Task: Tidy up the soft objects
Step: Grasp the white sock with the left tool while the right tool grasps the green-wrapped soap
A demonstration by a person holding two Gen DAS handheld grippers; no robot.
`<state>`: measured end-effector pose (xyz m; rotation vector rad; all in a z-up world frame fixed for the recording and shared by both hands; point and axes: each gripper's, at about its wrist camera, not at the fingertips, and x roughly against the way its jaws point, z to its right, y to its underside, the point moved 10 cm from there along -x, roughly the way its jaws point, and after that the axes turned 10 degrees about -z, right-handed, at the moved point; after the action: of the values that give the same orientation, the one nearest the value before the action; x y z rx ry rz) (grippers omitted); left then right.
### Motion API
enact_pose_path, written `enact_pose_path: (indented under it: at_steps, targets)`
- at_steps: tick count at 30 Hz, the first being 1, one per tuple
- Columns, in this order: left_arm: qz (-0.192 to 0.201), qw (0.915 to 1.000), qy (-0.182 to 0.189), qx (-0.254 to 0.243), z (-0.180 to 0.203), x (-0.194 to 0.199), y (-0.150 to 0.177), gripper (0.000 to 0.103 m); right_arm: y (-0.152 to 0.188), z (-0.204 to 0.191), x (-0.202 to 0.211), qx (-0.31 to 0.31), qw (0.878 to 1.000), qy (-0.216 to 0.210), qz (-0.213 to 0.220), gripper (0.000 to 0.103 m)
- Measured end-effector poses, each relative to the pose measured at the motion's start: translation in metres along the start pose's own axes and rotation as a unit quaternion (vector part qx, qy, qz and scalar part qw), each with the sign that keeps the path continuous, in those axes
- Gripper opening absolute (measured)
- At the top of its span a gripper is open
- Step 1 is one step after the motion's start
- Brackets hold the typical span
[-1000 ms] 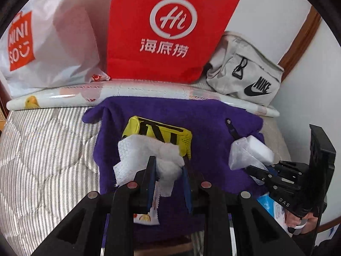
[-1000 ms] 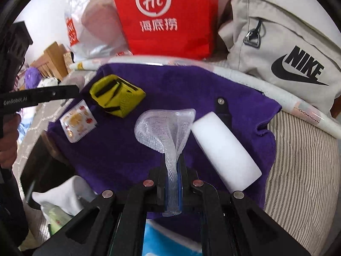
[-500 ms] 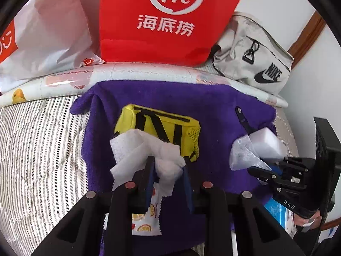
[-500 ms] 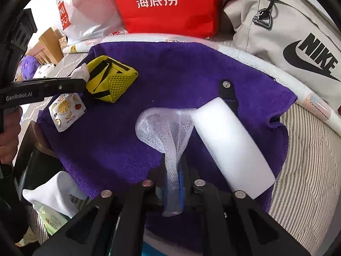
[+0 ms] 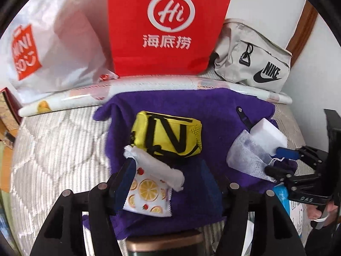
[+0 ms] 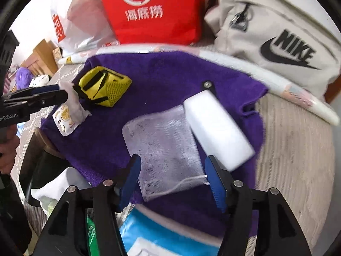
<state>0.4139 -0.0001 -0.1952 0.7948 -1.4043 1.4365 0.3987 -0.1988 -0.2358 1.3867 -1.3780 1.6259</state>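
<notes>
A purple towel (image 5: 217,115) lies on the striped bed. My left gripper (image 5: 167,168) is open; a white cloth (image 5: 155,167) lies between its fingers on a fruit-print packet (image 5: 147,196), in front of a yellow pouch (image 5: 168,135). My right gripper (image 6: 172,168) is open over a white mesh bag (image 6: 164,147) lying flat on the towel (image 6: 170,74), next to a white foam block (image 6: 215,125). The right wrist view also shows the left gripper (image 6: 64,92), cloth (image 6: 73,101), packet (image 6: 64,120) and pouch (image 6: 104,86).
A red Hi bag (image 5: 168,25), a white Miniso bag (image 5: 49,42) and a grey Nike bag (image 5: 253,57) stand behind a white roll (image 5: 149,89) at the back. A blue pack (image 6: 168,232) and a sock (image 6: 59,187) lie at the near edge.
Both grippers have opened. The white cloth dropped from the left gripper onto the fruit packet. The mesh bag dropped from the right gripper and lies flat on the towel.
</notes>
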Motion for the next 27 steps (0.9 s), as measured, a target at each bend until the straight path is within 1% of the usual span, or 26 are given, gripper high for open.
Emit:
enact_pose_path:
  at_steps: [2, 4, 8, 11, 14, 16, 18, 21, 24, 27]
  targets:
    - [0.010, 0.9999, 0.000, 0.001, 0.000, 0.010, 0.004, 0.061, 0.004, -0.004, 0.015, 0.003, 1.000, -0.001, 0.018, 0.064]
    - [0.017, 0.9999, 0.002, -0.002, 0.002, 0.022, 0.012, 0.061, 0.013, -0.010, 0.030, 0.009, 0.999, -0.002, 0.033, 0.071]
    - [0.018, 0.9997, 0.013, -0.012, 0.013, 0.037, 0.032, 0.061, 0.034, -0.031, 0.051, 0.021, 0.998, -0.009, 0.052, 0.071]
    - [0.017, 0.9995, 0.012, -0.023, 0.021, 0.045, 0.055, 0.061, 0.053, -0.046, 0.059, 0.023, 0.998, -0.021, 0.056, 0.071]
    - [0.013, 0.9994, 0.009, -0.031, 0.028, 0.053, 0.080, 0.061, 0.076, -0.067, 0.066, 0.026, 0.997, -0.047, 0.060, 0.071]
    - [0.016, 0.9995, 0.003, -0.028, 0.028, 0.059, 0.096, 0.061, 0.088, -0.083, 0.071, 0.034, 0.995, -0.059, 0.067, 0.071]
    - [0.019, 0.9997, -0.001, -0.018, 0.023, 0.066, 0.112, 0.061, 0.098, -0.101, 0.071, 0.048, 0.994, -0.071, 0.068, 0.071]
    - [0.021, 0.9998, -0.001, -0.002, 0.012, 0.074, 0.133, 0.061, 0.108, -0.123, 0.067, 0.061, 0.993, -0.077, 0.067, 0.071]
    - [0.024, 0.9996, -0.005, 0.014, -0.001, 0.082, 0.154, 0.061, 0.113, -0.141, 0.055, 0.067, 0.993, -0.082, 0.057, 0.071]
    - [0.026, 0.9993, -0.007, 0.025, -0.014, 0.087, 0.174, 0.061, 0.115, -0.153, 0.038, 0.065, 0.994, -0.075, 0.044, 0.071]
